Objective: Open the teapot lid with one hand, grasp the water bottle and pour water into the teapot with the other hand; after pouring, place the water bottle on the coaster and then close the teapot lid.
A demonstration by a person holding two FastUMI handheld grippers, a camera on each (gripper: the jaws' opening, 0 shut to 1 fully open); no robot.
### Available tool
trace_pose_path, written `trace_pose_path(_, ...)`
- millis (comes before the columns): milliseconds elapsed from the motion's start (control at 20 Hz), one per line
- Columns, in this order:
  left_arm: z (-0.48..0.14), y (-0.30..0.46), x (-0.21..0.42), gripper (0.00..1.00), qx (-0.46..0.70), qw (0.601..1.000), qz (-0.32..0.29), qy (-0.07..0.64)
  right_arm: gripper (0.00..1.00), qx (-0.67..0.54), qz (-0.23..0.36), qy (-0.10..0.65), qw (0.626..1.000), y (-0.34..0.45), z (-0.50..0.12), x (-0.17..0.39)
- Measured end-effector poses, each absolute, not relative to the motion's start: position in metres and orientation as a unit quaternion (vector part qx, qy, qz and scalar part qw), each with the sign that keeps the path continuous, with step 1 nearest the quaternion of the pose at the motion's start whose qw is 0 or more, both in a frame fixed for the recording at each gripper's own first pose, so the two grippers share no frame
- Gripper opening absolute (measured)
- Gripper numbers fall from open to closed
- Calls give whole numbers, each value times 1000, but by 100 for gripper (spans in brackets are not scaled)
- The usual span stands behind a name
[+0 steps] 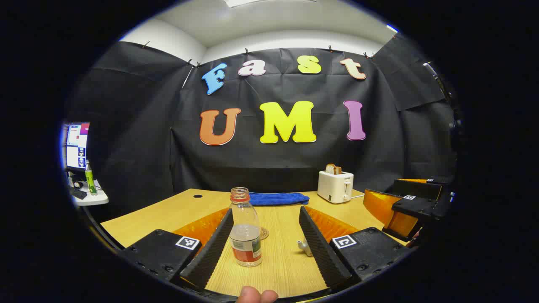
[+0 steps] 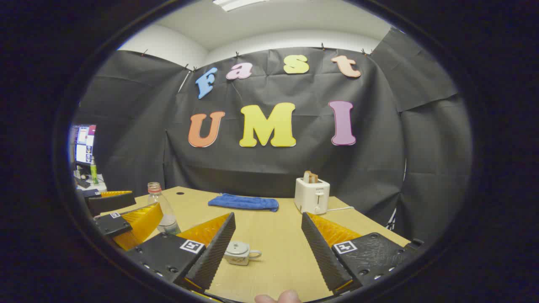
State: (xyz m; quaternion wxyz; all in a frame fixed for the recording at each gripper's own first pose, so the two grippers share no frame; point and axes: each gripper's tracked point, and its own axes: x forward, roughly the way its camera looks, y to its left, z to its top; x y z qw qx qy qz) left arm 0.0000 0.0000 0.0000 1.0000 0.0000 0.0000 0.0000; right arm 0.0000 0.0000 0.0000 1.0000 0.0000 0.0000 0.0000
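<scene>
Teapot (image 2: 237,253) position: small, pale, standing on the wooden table (image 2: 269,235) with its lid seated on top and handle toward the viewer's right in the right gripper view. It lies just beside the inner face of that view's left-hand finger, low between the two fingers of the right gripper (image 2: 269,240), which are spread wide and pinch nothing. Water bottle (image 1: 245,229) position: upright on the table, uncapped, partly filled, standing between the widely spread fingers of the left gripper (image 1: 266,235), close to the finger on the left of that view; whether it touches that finger cannot be determined, and the fingers do not press on it. Coaster (image 1: 264,232) position: flat on the table just behind the bottle, partly hidden by it. Task status, as judged from these positions: no step is complete. The lid remains closed, the bottle is ungrasped, and the coaster is unoccupied. Remaining steps: lift the lid, grip the bottle, pour, set the bottle on the coaster, close the lid. Farther back, a blue towel (image 1: 278,198) and a toaster (image 1: 335,186) stand well apart from the work area.
</scene>
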Motion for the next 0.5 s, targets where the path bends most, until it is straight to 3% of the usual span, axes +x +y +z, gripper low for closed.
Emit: trace_pose_path(500,6,7,-4,98,18,1000,14,-5,95,1,-8,-3,1000,-6,4,-3)
